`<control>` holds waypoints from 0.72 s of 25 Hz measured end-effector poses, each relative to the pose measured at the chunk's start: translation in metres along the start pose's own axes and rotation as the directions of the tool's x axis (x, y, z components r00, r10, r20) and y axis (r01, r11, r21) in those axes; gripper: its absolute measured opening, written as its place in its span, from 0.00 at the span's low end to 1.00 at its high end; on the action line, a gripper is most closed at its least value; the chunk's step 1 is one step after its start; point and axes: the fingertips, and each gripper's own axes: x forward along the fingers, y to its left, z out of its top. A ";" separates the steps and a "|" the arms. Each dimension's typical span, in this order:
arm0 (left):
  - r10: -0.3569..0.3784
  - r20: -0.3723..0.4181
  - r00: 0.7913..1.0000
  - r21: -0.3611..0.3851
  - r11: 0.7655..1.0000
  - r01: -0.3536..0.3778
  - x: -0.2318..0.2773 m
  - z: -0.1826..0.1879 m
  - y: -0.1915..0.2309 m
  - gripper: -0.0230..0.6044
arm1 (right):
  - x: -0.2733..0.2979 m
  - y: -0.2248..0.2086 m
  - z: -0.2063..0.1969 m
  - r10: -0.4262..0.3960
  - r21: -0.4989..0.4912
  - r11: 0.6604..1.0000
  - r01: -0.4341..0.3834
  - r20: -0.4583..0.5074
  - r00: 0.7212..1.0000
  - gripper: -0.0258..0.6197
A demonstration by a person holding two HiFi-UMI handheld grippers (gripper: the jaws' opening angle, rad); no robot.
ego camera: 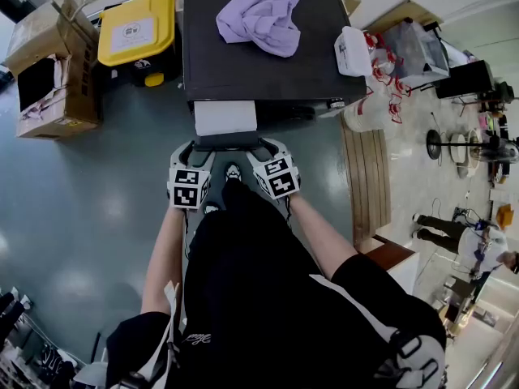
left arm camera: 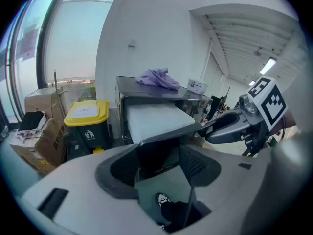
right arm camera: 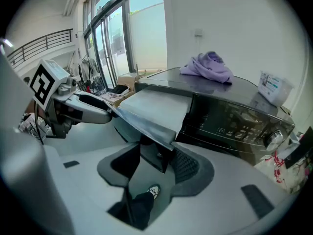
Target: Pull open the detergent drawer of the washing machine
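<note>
The detergent drawer [ego camera: 225,118] stands pulled out of the washing machine [ego camera: 243,71], its dark front lip just over the tips of both tongs. The left tongs [left arm camera: 159,156] and right tongs [right arm camera: 150,159] are side by side, each spread wide, with the lip showing in its gap. Beyond the tongs a purple cloth [ego camera: 263,14] lies on the machine's top. Beyond the left tongs and further left are a yellow-lidded bin [ego camera: 138,29] and a cardboard box [ego camera: 53,71].
</note>
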 end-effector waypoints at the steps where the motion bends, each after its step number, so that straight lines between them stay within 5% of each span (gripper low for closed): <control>1: 0.000 0.000 1.000 0.000 1.000 0.000 -0.001 -0.001 0.000 0.44 | -0.001 0.001 -0.001 -0.001 0.000 1.000 0.001 -0.001 1.000 0.35; 18: 0.026 0.023 0.999 -0.010 1.000 -0.026 -0.009 -0.009 -0.007 0.44 | -0.007 0.005 -0.010 -0.006 -0.002 1.000 0.006 0.019 1.000 0.35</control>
